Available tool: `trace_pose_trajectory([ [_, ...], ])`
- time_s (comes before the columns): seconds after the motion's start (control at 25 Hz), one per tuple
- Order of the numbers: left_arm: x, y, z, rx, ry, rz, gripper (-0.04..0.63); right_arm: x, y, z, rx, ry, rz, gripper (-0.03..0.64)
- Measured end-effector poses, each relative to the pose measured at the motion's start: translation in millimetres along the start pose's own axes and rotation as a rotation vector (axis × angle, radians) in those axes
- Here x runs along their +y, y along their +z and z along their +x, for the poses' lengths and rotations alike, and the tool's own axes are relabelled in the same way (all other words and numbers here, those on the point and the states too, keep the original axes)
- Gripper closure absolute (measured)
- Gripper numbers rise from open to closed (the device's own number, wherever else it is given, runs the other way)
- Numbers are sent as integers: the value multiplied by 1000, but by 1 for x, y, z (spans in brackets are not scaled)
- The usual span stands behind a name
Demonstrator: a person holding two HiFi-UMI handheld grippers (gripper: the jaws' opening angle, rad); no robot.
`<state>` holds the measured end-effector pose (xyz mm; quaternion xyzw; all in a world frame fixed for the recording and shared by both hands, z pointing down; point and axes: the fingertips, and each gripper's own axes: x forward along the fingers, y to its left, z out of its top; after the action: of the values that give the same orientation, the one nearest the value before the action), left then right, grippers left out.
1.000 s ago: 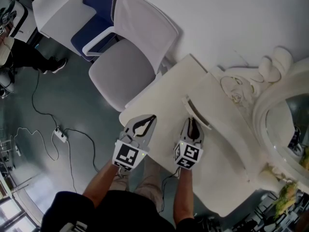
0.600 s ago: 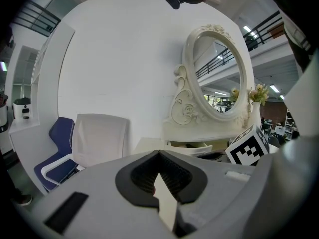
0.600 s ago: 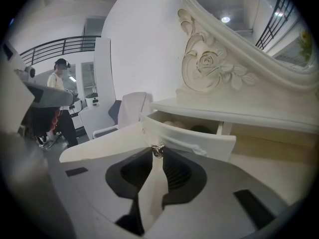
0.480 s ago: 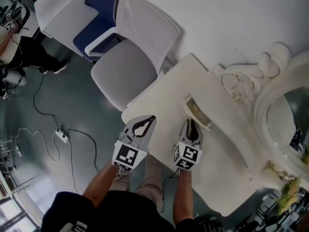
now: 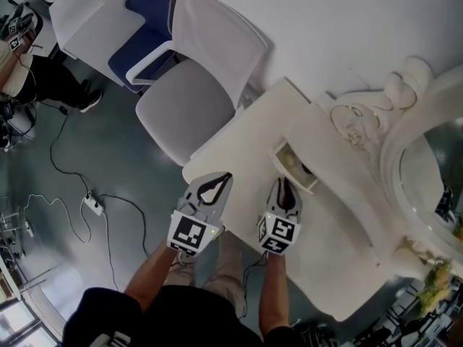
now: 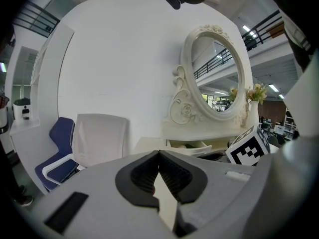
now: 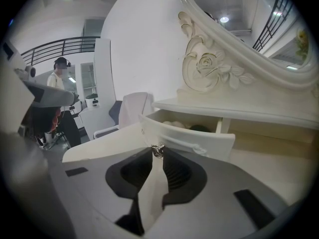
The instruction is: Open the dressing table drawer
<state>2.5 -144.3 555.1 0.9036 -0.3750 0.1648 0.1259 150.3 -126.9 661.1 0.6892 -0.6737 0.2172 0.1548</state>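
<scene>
The white dressing table (image 5: 239,143) stands to the right, with its small drawer (image 5: 293,166) pulled partly out under the raised shelf. My right gripper (image 5: 284,181) is shut on the drawer's little metal knob (image 7: 158,150), which sits at the middle of the white drawer front (image 7: 199,139). Pale and dark items show inside the drawer. My left gripper (image 5: 226,176) hovers over the table's left part, shut with nothing in it. In the left gripper view its closed tips (image 6: 159,154) point toward the open drawer (image 6: 191,147).
An ornate oval mirror (image 5: 434,179) rises at the table's right. A white-and-grey chair (image 5: 195,85) stands close behind the table's left corner, with a blue chair (image 5: 148,20) beyond it. A cable and power strip (image 5: 90,202) lie on the floor. A person (image 5: 29,71) sits far left.
The drawer has slid out from the table, from nearly closed to partly open, with the right gripper drawing slightly back on the knob. The left gripper has stayed put.
</scene>
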Motion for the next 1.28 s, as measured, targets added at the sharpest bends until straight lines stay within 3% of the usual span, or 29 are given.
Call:
trace_pose_trajectory([
  [1.12, 2, 0, -17, -2, 14, 3, 594, 9, -5, -5, 1, -3, 10, 548],
  [1.28, 2, 2, -19, -3, 15, 5, 594, 11, -2, -7, -9, 11, 42, 504],
])
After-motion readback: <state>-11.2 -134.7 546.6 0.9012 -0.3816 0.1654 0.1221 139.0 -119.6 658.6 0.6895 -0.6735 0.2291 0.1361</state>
